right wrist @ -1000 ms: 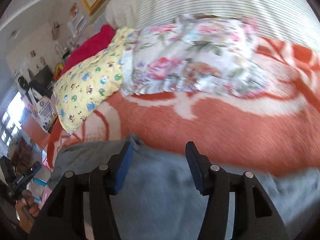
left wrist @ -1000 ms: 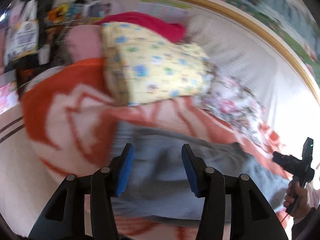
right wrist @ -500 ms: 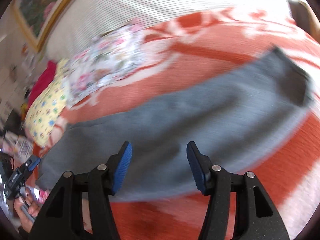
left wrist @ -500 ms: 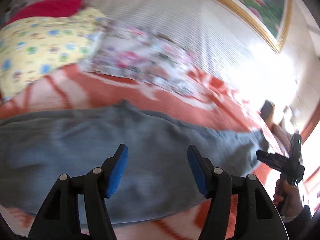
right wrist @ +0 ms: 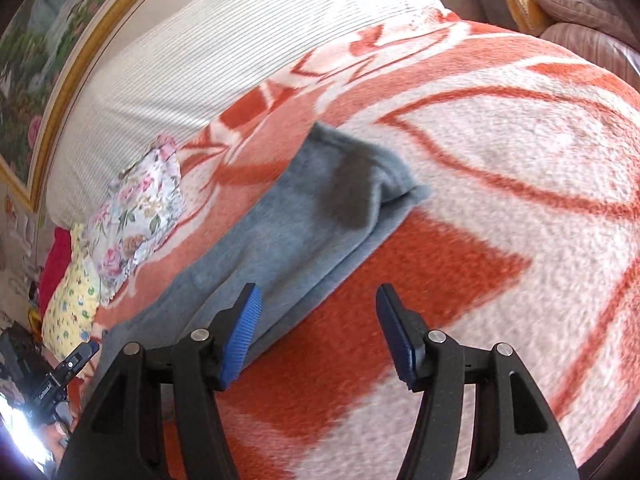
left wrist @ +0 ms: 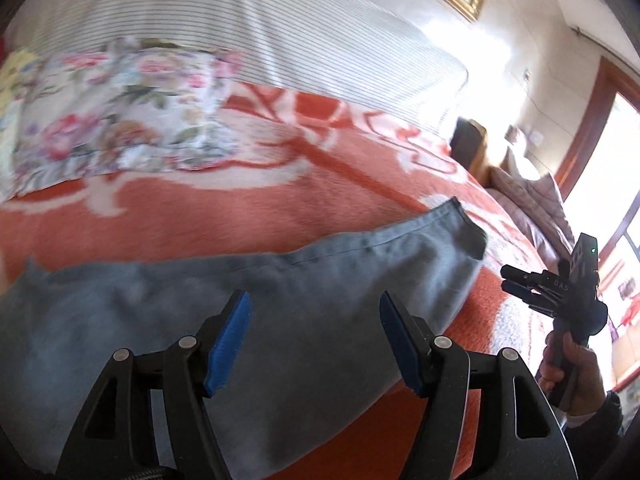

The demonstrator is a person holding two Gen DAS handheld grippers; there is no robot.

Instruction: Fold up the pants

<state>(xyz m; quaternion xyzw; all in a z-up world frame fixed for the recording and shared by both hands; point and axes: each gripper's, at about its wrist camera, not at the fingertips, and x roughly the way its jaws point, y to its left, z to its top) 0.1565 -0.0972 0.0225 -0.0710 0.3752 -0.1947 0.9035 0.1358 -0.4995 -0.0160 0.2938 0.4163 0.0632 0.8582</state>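
Two claws are what we carry over an orange and white blanket that fills both views. Grey pants lie flat on it, stretched from 9 o'clock toward 2 o'clock in the left view, their hem end near 12 o'clock in the right view. A flowered pillow sits at 10 o'clock. Our left claw hangs released above the pants; our right claw is released too, over the pants' edge and blanket.

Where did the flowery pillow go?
The white floral pillow sits upper left in the left wrist view, on the orange-and-white blanket, beyond the grey fleece pants.
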